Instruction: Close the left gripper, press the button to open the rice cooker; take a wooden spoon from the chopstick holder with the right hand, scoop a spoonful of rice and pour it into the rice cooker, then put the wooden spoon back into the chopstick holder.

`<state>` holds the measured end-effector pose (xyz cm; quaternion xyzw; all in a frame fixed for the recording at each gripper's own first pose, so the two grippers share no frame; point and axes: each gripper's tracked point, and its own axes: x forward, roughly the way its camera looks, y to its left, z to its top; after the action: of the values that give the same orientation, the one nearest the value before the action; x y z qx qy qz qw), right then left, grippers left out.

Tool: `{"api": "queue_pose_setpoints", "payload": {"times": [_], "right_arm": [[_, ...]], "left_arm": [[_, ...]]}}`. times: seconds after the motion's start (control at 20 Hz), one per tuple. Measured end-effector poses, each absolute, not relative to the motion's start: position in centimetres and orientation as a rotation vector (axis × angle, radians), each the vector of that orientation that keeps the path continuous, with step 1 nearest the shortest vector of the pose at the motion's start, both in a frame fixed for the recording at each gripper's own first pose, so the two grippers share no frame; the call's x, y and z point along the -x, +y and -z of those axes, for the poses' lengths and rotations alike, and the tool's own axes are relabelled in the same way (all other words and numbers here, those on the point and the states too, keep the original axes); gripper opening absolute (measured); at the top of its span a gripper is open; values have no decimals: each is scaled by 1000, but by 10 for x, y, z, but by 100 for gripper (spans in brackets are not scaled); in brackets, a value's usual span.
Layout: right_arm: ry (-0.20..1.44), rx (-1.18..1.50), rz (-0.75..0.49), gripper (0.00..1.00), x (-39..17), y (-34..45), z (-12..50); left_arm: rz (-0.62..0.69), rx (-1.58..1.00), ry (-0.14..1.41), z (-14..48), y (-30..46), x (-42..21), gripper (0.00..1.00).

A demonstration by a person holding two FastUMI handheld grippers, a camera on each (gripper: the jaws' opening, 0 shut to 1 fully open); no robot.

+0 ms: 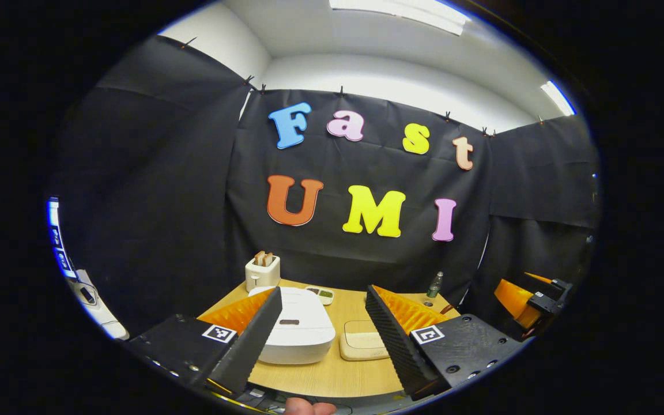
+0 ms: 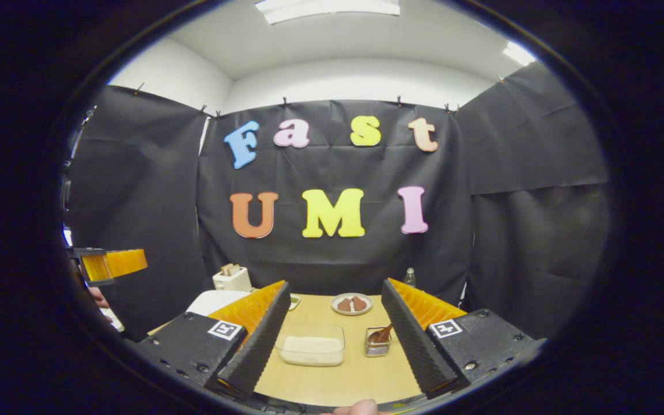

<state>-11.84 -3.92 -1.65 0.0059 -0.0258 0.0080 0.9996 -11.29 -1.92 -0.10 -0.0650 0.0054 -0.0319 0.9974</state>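
Overhead, both grippers were held above the light wooden table (image 2: 332, 374), jaws spread wide and gripping nothing. Between the left gripper (image 1: 323, 331) fingers, the white rice cooker (image 1: 297, 331) was seen with lid down. Between the right gripper (image 2: 335, 328) fingers were seen a clear rectangular container of white rice (image 2: 310, 344) and, beside it, the small chopstick holder (image 2: 377, 344) with the brown wooden spoon (image 2: 383, 333) inside.

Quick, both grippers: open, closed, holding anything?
Left gripper: open, empty, above the closed white rice cooker.
Right gripper: open, empty, over the clear rice container.
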Motion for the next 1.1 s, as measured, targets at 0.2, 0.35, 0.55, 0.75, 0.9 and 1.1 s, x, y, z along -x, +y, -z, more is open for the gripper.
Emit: {"api": "queue_pose_setpoints", "payload": {"times": [0.2,0.35,0.55,0.75,0.9,1.1], "right_arm": [[-49,-12,-21,99,124,-29,24],[-35,-13,-18,100,128,-30,31],[-24,-7,-18,99,130,-32,34],[-22,-15,-6,100,130,-36,36],[-18,-16,-3,100,130,-37,36],[-14,-18,-4,100,128,-35,36]], "left_arm": [[46,85,-52,0,-20,127,94],[55,42,-85,-2,-29,132,94],[73,2,-83,2,-41,132,95],[86,-3,-80,2,-45,132,95],[90,5,-83,1,-47,131,95],[94,0,-74,4,-46,132,95]]}}
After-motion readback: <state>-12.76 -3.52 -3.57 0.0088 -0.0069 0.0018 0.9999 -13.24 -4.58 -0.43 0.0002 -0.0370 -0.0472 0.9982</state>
